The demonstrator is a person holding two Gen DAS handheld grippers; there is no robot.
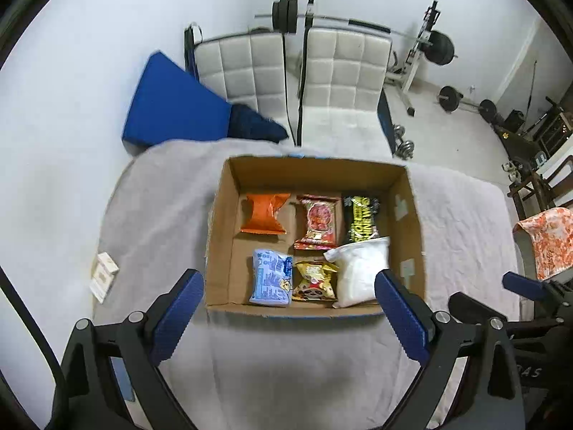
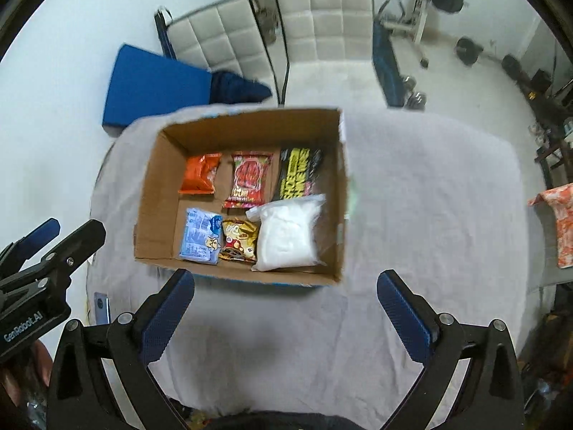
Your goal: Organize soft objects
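An open cardboard box (image 1: 222, 222) stands on a grey cloth-covered table (image 1: 286, 358). In it lie several soft packets in two rows: an orange one (image 1: 265, 213), a red one (image 1: 318, 222), a black-and-yellow one (image 1: 361, 218), a light blue one (image 1: 270, 277), a gold one (image 1: 315, 281) and a white pouch (image 1: 360, 272). The box also shows in the right wrist view (image 2: 157, 193), with the white pouch (image 2: 286, 233). My left gripper (image 1: 288, 288) is open and empty above the box's near edge. My right gripper (image 2: 286, 286) is open and empty, held above the table near the box.
A small white carton (image 1: 104, 276) lies on the table's left edge. A phone (image 2: 102, 306) lies at the left edge too. Two white chairs (image 1: 340, 71), a blue mat (image 1: 172, 100) and weight equipment (image 1: 440, 46) stand behind the table. A patterned cloth (image 1: 548, 240) hangs at right.
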